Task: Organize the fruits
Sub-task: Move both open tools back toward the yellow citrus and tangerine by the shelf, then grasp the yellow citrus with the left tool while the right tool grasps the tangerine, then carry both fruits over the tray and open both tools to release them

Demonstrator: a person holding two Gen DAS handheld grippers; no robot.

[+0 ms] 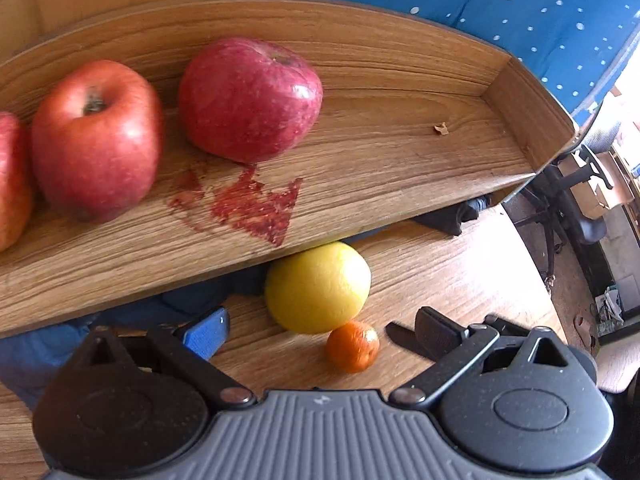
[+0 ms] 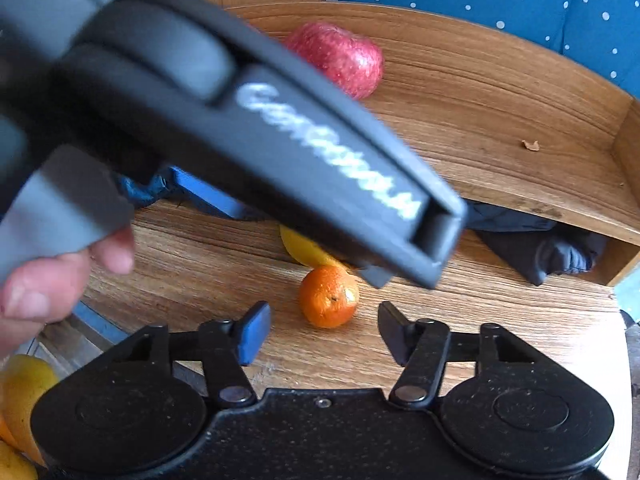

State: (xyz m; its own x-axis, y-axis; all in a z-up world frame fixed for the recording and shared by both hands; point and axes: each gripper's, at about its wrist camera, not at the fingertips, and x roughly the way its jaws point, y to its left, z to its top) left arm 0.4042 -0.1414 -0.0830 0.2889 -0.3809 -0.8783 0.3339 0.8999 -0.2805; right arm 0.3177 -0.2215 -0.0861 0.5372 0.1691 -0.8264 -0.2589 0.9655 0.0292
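Left gripper held open, empty, low over bench, lined up on yellow citrus at lower centre, half tucked under wooden tray. Tangerine touching it in front; right gripper spread open just short, likely for pickup. Red apples grouped in tray, upper left, apparently sorted.

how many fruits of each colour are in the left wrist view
red: 3, apples on the wooden tray, the third cut off at the frame's edge
yellow: 1, round fruit on the table
orange: 1, small citrus touching the yellow one
total: 5
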